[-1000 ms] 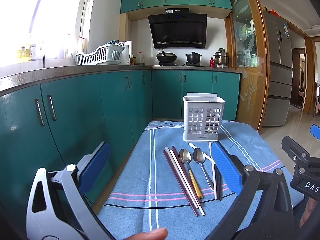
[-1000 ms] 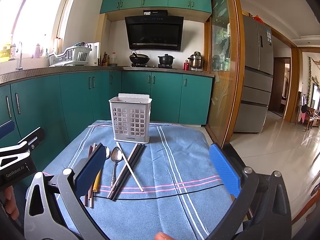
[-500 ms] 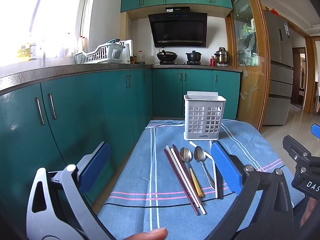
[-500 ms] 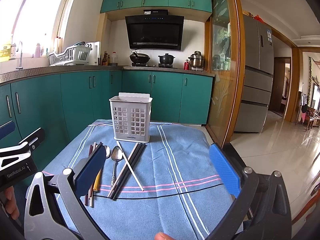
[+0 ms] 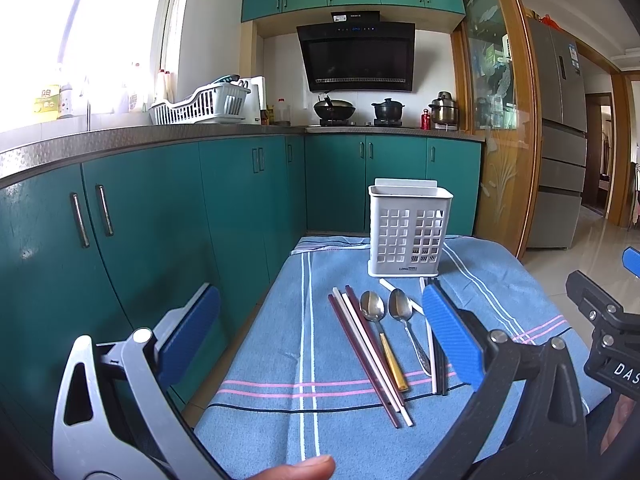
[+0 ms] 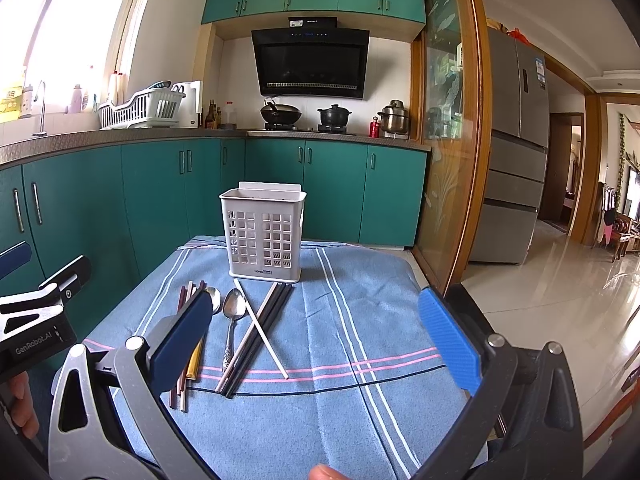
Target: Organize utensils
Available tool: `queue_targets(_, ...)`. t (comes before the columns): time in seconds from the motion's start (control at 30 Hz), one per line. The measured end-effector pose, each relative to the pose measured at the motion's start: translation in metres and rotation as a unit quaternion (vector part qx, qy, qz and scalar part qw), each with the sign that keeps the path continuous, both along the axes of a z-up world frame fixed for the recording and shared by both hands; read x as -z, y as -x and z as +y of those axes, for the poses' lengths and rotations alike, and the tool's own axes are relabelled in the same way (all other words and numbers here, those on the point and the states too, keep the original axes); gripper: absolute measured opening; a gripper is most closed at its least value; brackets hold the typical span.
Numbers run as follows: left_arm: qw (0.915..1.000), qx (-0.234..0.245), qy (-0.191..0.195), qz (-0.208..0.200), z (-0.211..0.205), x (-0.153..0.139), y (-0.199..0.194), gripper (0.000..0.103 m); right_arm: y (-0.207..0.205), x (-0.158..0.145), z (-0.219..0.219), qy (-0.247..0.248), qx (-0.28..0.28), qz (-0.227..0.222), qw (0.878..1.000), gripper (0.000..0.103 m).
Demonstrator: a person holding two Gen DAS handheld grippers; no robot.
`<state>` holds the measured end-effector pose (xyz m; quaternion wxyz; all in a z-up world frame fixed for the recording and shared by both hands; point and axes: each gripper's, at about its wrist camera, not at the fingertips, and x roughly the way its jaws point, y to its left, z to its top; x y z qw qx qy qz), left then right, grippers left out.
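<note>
A white slotted utensil holder (image 5: 409, 232) (image 6: 264, 236) stands upright at the far end of a blue cloth (image 5: 280, 360) (image 6: 340, 320). In front of it lie maroon and white chopsticks (image 5: 368, 356), a gold-handled spoon (image 5: 380, 332), a silver spoon (image 5: 406, 328) (image 6: 232, 320), black chopsticks (image 6: 256, 336) and a single white chopstick (image 6: 262, 330). My left gripper (image 5: 320, 332) is open and empty, held above the cloth's near left part. My right gripper (image 6: 316, 332) is open and empty above the near middle of the cloth, to the right of the utensils.
Teal cabinets (image 5: 140, 216) run along the left and back, close to the cloth's left edge. A glass door with a wooden frame (image 6: 448, 152) stands to the right. Tiled floor (image 6: 560, 280) lies beyond the right edge. Each gripper shows at the edge of the other's view.
Both grippers have stayed nearly still and open. The views shift only very slightly; the utensils and holder lie as before.
</note>
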<state>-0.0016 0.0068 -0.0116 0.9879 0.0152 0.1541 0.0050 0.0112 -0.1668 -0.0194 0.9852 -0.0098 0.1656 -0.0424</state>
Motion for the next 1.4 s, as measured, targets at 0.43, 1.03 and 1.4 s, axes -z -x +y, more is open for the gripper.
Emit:
queue_targets(0.43, 1.0000, 0.002, -0.002, 0.002, -0.001, 0.002, -0.001, 0.100, 0.000, 0.000, 0.000, -0.001, 0.000, 0.002, 1.000, 0.100)
queue_targets(1.03, 0.9999, -0.002, -0.003, 0.016, -0.003, 0.006, -0.009, 0.100, -0.007, 0.007, -0.002, -0.002, -0.001, 0.012, 1.000, 0.100)
queue_targets(1.4, 0.9996, 0.000, -0.008, 0.026, -0.007, 0.010, -0.015, 0.100, -0.011, 0.011, -0.004, -0.006, -0.002, 0.021, 1.000, 0.100)
